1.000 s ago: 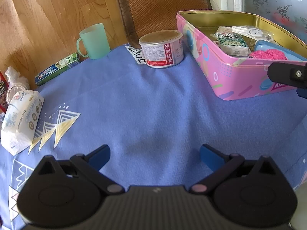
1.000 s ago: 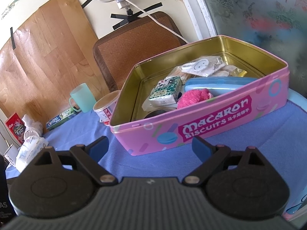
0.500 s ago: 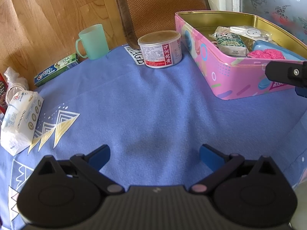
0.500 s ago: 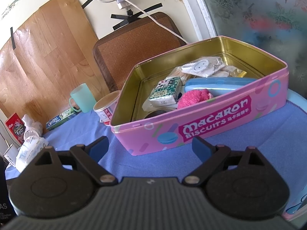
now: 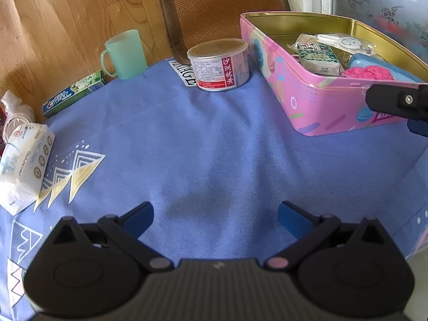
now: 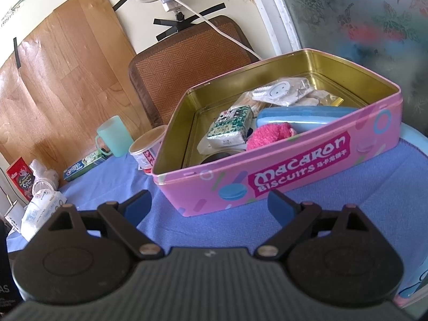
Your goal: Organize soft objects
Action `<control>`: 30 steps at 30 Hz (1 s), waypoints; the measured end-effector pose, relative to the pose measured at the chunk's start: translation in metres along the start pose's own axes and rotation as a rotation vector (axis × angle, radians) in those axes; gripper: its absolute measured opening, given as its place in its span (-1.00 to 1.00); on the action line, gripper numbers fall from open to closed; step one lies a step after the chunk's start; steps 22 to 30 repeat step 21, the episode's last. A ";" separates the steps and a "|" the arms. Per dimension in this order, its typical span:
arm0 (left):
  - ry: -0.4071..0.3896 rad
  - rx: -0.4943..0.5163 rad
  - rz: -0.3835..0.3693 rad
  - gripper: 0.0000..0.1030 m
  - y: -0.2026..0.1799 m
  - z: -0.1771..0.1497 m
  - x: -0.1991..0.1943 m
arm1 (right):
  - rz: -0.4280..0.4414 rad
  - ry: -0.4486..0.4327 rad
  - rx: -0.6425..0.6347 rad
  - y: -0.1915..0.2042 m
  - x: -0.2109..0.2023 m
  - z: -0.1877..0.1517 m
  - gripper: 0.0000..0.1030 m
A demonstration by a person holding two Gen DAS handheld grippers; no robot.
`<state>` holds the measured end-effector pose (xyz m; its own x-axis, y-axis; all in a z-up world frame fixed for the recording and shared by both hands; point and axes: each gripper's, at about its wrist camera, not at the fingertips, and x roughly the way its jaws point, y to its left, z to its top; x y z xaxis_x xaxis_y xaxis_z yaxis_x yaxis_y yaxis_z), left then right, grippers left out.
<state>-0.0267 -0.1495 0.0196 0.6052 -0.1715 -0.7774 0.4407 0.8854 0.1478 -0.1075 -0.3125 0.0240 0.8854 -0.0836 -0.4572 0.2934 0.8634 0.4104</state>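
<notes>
A pink Macaron Biscuits tin [image 6: 294, 179] [image 5: 302, 99] stands open on the blue cloth. Inside lie a pink fluffy cloth [image 6: 270, 135] [image 5: 367, 72], a green tissue pack [image 6: 232, 125] [image 5: 318, 56], a blue case [image 6: 302, 116] and plastic-wrapped bits [image 6: 281, 91]. A white tissue pack [image 5: 25, 157] [image 6: 42, 208] lies at the cloth's left edge. My left gripper [image 5: 215, 215] is open and empty over the bare cloth. My right gripper [image 6: 208, 206] is open and empty just before the tin's front wall; part of it shows in the left wrist view [image 5: 398, 101].
A food can [image 5: 219, 64] stands left of the tin, a mint mug [image 5: 124, 53] and a toothpaste box [image 5: 75, 93] further left. A crumpled plastic bag [image 5: 14, 107] and a red packet [image 6: 21, 179] sit at the far left. A chair back [image 6: 192, 64] stands behind the table.
The left gripper's view has shifted slightly, the can and tin drifting a little left. The right gripper has barely moved. Both stay open.
</notes>
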 end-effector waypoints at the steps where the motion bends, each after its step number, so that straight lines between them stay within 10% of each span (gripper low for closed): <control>1: 0.000 -0.001 -0.003 1.00 0.000 0.000 0.000 | 0.000 -0.001 0.000 0.000 0.000 0.000 0.85; 30: -0.083 -0.047 -0.066 1.00 0.015 0.006 -0.014 | -0.033 -0.054 -0.040 0.007 -0.005 -0.001 0.85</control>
